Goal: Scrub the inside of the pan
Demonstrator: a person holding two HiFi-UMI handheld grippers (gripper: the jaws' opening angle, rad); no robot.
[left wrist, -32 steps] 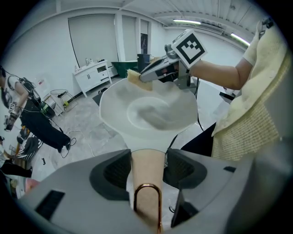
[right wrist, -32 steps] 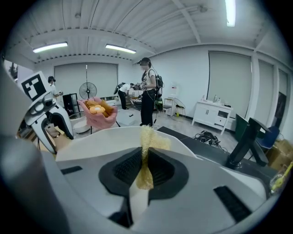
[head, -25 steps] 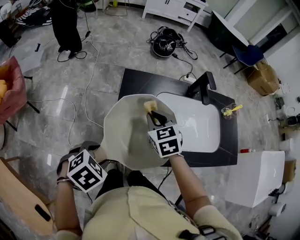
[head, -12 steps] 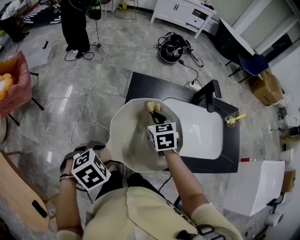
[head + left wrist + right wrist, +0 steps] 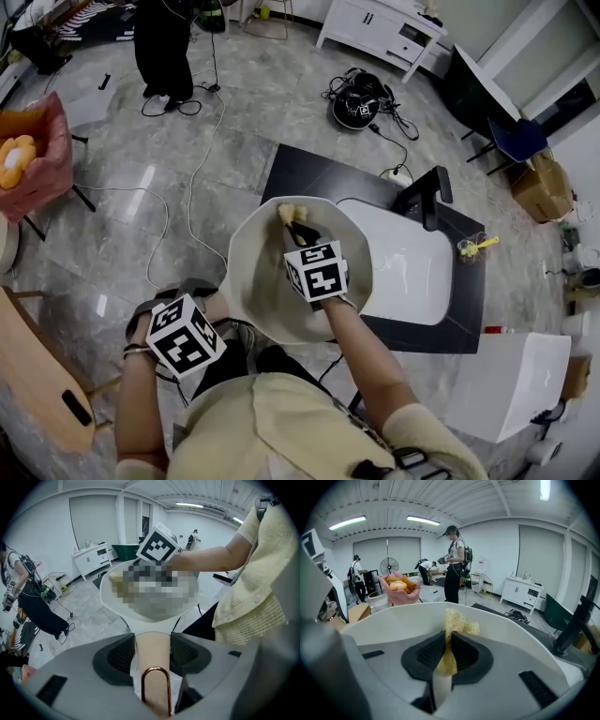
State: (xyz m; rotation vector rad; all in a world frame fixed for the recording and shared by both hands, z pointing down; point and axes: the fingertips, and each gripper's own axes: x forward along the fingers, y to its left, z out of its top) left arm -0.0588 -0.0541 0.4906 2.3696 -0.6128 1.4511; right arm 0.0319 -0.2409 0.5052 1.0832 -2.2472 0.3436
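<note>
The left hand-held gripper (image 5: 152,641) is clamping the handle (image 5: 151,660), bracing the pan (image 5: 248,272) just left of the sink (image 5: 403,267) so its inside is facing up for scrubbing. The right hand-held gripper (image 5: 299,232) is pinching a yellow sponge (image 5: 287,214) against the pan's far wall, with the forearm reaching straight out over the rim.

Pan (image 5: 248,281) over counter (image 5: 291,169), left of sink (image 5: 412,272); scrubber (image 5: 287,214) inside pan, far side; faucet (image 5: 427,199) behind sink.
</note>
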